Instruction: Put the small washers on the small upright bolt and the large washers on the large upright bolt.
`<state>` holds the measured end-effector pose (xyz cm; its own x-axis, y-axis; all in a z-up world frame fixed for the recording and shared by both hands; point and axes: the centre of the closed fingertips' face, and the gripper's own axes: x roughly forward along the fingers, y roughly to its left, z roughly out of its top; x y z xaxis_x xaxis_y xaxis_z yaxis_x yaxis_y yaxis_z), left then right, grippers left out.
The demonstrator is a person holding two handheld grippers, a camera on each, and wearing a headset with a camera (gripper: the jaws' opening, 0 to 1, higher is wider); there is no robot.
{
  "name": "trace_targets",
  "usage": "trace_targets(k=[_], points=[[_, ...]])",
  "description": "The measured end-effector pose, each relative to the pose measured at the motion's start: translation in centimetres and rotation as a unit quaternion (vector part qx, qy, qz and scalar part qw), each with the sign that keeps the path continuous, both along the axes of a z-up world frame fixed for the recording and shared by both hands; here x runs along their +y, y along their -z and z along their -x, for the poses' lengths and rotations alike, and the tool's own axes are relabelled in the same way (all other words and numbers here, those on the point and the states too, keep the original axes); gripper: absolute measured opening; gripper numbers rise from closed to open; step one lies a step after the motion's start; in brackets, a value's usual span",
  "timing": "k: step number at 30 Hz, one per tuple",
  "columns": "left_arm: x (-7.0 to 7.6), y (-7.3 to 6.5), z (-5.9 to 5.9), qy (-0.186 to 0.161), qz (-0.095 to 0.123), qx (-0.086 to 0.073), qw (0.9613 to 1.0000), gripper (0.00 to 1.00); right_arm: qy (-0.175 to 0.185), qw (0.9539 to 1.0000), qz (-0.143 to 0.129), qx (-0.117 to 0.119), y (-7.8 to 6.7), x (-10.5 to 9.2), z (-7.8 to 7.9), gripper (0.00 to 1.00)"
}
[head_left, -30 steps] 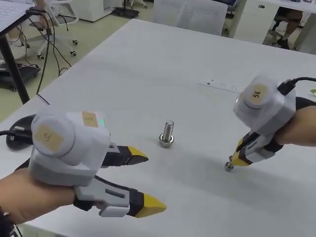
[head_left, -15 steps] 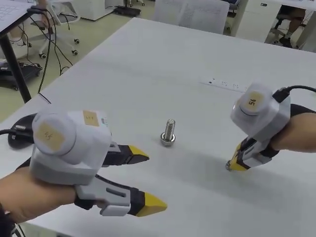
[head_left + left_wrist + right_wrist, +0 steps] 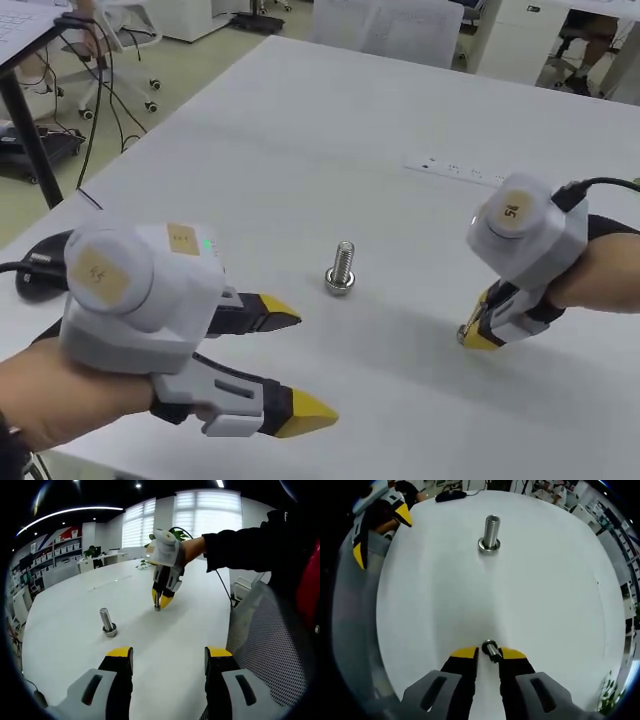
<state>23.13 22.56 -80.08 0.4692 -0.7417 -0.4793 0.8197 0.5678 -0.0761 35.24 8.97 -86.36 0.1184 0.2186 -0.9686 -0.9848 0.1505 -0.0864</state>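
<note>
Head view, lower left of frame: left gripper (image 3: 290, 362), nearest the camera, jaws spread wide with clear space between the yellow tips, nothing held. Its own view shows the same, with both yellow tips (image 3: 170, 655) at the bottom of the frame, well apart, and bare white table (image 3: 165, 630) between them. A black object (image 3: 25, 280) with a cable lies at the left edge of the table, behind this gripper. Frame centre, beyond the left gripper's tips: large bolt (image 3: 340, 270) standing upright on the table, threads up, a wider ring at its foot; whether that ring is the bolt's head or a washer cannot be told. It stands apart from both grippers. In the left gripper view it sits left of centre (image 3: 106, 622); in the right gripper view, top centre (image 3: 490, 532). Right side of frame, about level with the large bolt: right gripper (image 3: 478, 335), pointed steeply down at the table, jaws drawn almost together and clamped on the small bolt (image 3: 491, 649), which shows between the yellow tips at the bottom of that gripper's view. In the left gripper view the small bolt (image 3: 157, 607) pokes below the right gripper (image 3: 161, 599); whether its lower end touches the table cannot be told. Farther back, upper right of centre: a flat white power strip (image 3: 450, 170) lying on the table.
</note>
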Motion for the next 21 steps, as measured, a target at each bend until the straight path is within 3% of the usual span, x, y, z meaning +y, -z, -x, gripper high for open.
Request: trace_targets(k=[15, 21], points=[[-0.1, 0.0, 0.1, 0.004, -0.002, 0.000, 1.0000, 0.57, 0.026, 0.9991, -0.035, -0.001, -0.6, -0.6, 0.5, 0.33], [-0.1, 0.0, 0.1, 0.004, -0.003, -0.001, 1.0000, 0.57, 0.036, 0.9974, -0.061, -0.004, -1.2, -0.4, 1.0, 0.41]])
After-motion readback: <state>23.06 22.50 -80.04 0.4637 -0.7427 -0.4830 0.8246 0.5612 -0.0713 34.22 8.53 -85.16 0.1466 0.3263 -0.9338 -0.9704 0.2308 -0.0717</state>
